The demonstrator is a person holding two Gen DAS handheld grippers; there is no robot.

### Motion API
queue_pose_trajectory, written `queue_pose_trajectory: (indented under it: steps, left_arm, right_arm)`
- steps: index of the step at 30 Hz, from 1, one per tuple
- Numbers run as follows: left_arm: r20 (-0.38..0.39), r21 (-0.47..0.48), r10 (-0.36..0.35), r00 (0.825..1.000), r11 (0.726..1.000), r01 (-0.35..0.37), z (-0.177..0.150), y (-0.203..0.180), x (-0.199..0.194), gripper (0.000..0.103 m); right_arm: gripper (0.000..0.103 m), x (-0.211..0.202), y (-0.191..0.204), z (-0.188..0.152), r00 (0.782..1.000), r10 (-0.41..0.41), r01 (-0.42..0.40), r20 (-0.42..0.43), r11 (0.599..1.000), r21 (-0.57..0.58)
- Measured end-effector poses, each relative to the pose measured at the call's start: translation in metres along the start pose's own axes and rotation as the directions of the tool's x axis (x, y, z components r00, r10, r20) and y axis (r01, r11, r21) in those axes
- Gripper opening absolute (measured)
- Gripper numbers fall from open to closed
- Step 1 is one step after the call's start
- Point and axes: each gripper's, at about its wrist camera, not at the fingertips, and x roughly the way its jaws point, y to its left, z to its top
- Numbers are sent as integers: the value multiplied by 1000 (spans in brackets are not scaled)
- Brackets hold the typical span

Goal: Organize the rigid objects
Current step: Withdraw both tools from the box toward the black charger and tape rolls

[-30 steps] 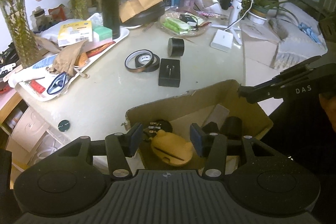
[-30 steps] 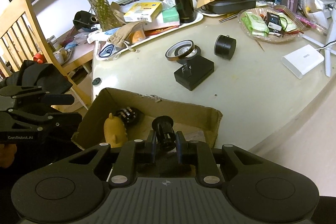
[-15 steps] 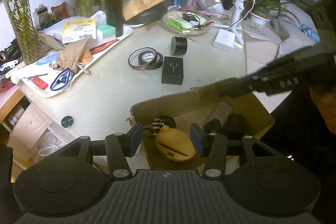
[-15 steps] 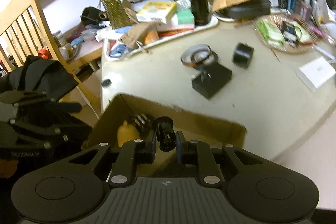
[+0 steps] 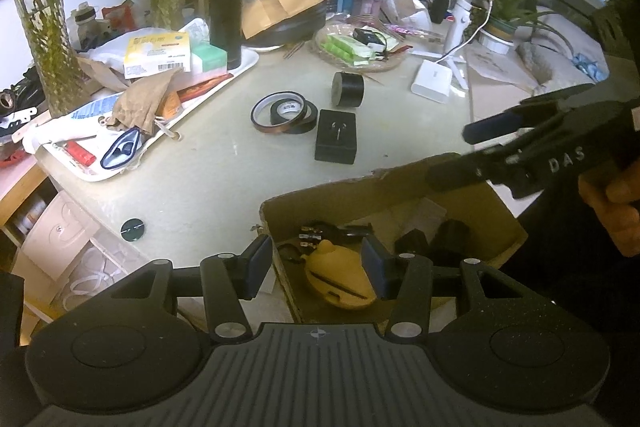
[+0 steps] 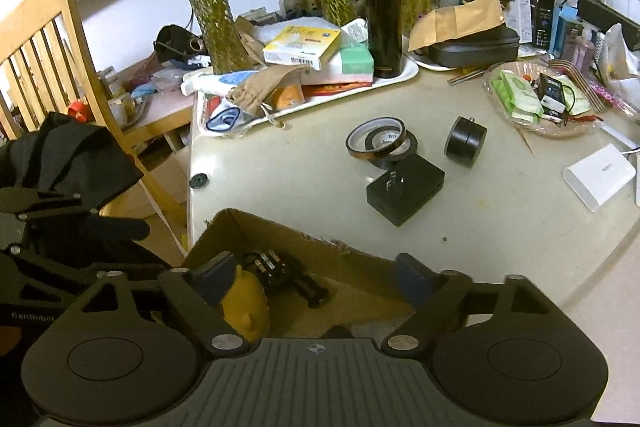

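In the right wrist view the right gripper [image 6: 316, 277] is seen with its jaws just opened wide, nothing between them, where half a second ago they were pinched shut on a small black knob-like part [image 6: 314, 293]; that part now lies loose inside the cardboard box [image 6: 320, 251], beside a yellow figurine [image 6: 244, 307] and a black finned piece [image 6: 268, 263]. One more rigid object is therefore judged to be stowed, and the next pick is free to be made. The left gripper [image 5: 316, 267] is held partly open over the near left corner of the same box, with nothing gripped; the figurine is merely seen below between its fingers. Left to right on the pale table [image 6: 300, 187], still outside the box, are found a small dark disc [image 6: 199, 181] at the left edge, two overlapping tape rolls [image 6: 380, 143] near the middle, a black plug adapter [image 6: 406, 189] just in front of them, and a black cylinder [image 6: 465, 141] to their right; these are judged to be what remains. A white power bank [image 6: 600, 177] lies toward the right edge. The far edge is crowded: a white tray [image 6: 400, 79] with boxes and a black flask [image 6: 383, 15], vases of greenery, a dish of packets. A wooden chair [image 6: 44, 67] stands off the table's left side.
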Motion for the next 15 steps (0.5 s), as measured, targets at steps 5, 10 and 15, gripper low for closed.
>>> queue_pose_trajectory:
  steps: [5, 10, 15]
  left_arm:
    - [14, -20, -9, 1000, 1000, 9, 2, 5, 3, 49]
    - [19, -37, -10, 1000, 999, 11, 6, 8, 8, 49]
    - [27, -35, -13, 1000, 999, 14, 11, 6, 15, 49]
  right_arm:
    - [103, 3, -2, -5, 999, -53, 53, -4, 999, -3]
    - [103, 7, -12, -13, 995, -94, 94, -17, 995, 15]
    - [103, 8, -24, -18, 993, -117, 117, -19, 993, 33]
